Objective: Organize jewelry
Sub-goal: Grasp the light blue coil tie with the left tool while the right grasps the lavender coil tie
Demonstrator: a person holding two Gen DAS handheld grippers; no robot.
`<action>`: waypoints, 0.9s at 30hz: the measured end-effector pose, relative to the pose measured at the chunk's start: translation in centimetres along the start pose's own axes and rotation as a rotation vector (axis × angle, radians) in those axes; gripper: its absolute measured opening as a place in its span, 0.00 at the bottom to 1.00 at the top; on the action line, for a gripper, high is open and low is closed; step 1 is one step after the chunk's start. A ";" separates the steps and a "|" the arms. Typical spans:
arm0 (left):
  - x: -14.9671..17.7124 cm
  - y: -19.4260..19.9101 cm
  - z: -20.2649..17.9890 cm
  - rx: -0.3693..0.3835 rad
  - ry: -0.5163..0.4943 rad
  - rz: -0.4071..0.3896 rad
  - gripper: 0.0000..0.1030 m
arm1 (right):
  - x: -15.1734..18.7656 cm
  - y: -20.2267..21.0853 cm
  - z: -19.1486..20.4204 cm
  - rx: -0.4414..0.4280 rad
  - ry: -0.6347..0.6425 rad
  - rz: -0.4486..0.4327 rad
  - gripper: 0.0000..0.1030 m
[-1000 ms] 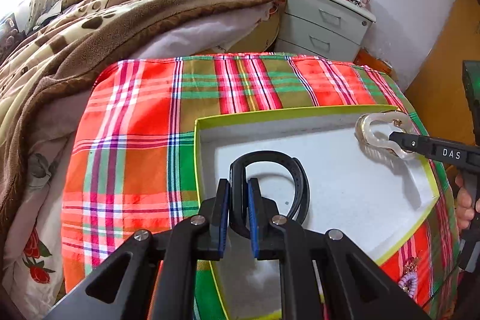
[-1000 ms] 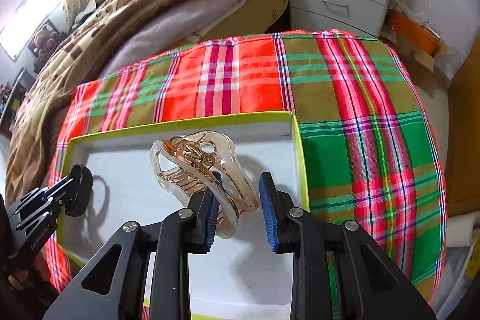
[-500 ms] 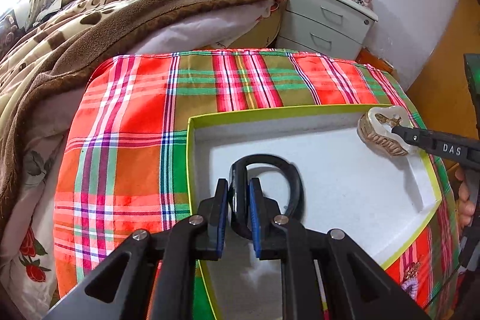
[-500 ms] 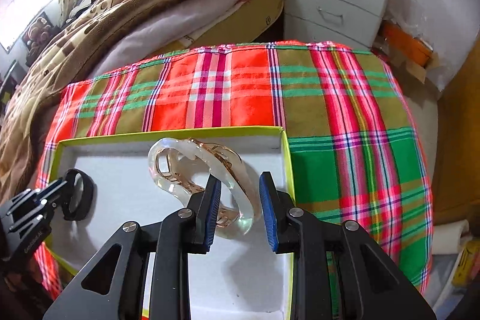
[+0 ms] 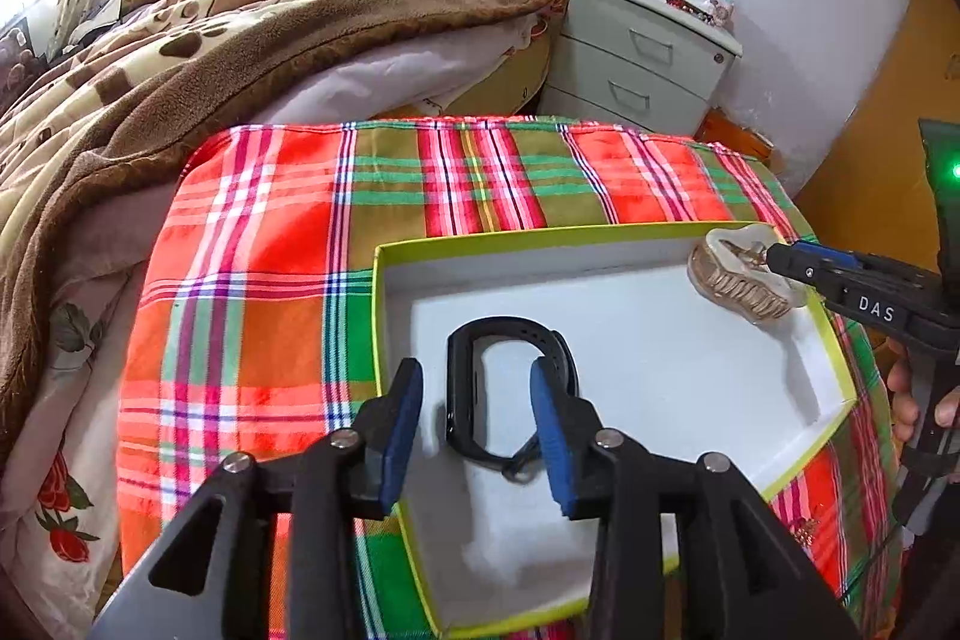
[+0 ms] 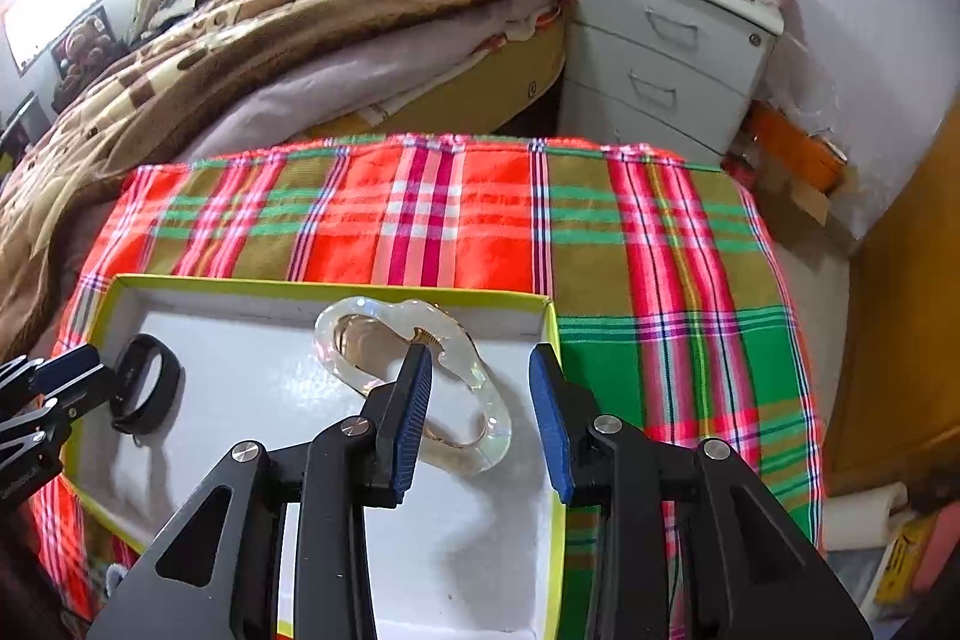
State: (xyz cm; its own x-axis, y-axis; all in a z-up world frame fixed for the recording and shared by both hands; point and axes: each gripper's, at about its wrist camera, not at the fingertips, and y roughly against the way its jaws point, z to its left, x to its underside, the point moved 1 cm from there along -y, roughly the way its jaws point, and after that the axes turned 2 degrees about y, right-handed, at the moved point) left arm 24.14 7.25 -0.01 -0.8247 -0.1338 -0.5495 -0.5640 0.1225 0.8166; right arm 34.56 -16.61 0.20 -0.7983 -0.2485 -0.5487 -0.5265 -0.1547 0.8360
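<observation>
With both pieces lying in the box [image 5: 384, 292], this pair looks put away.

Spread wide and gripping nothing, the left gripper [image 5: 477, 427] straddles the black wristband [image 5: 462, 394] at the box's near left, while the right gripper [image 6: 480, 421], equally wide and empty, stands over the clear hair claw [image 6: 480, 400] by the far right corner. Something small and beaded on the plaid cloth [image 5: 270, 316] near the box may remain; I cannot tell.

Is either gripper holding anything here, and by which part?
Nothing is held. Both grippers, left and right, are open; the black band and clear hair claw clip lie in the white box.
</observation>
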 end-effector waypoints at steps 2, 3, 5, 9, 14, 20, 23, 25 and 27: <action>0.1 0.9 0.1 0.009 0.004 -0.015 0.38 | 0.1 0.6 -0.1 -0.014 -0.003 -0.022 0.34; 0.3 1.4 0.2 0.017 0.008 -0.021 0.38 | 0.2 1.1 -0.1 -0.011 -0.006 -0.039 0.34; 0.6 2.5 0.5 0.034 0.022 -0.035 0.38 | 0.5 2.0 -0.2 -0.013 -0.006 -0.076 0.34; 1.5 4.5 0.7 0.046 0.029 -0.061 0.39 | 1.4 4.6 -0.8 -0.055 -0.046 -0.142 0.34; 4.4 6.1 0.8 0.082 0.010 -0.046 0.40 | 4.6 7.5 -0.6 -0.133 -0.043 -0.197 0.34; 7.8 6.7 1.4 0.083 0.028 -0.010 0.40 | 9.4 8.6 0.2 -0.168 -0.031 -0.181 0.34; 9.0 7.2 1.4 0.086 0.028 -0.008 0.40 | 11.2 9.2 0.7 -0.177 -0.001 -0.198 0.34; 9.7 7.4 1.3 0.094 0.026 -0.001 0.40 | 12.4 9.5 1.3 -0.184 0.033 -0.203 0.34; 10.4 7.5 1.1 0.107 0.017 0.006 0.40 | 13.3 9.7 1.7 -0.190 0.052 -0.200 0.34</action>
State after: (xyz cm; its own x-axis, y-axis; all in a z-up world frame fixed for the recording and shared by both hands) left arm 11.30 7.82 0.16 -0.8279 -0.1491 -0.5407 -0.5609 0.2278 0.7959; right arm 18.36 -19.77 0.96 -0.6652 -0.2427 -0.7061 -0.6039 -0.3813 0.7000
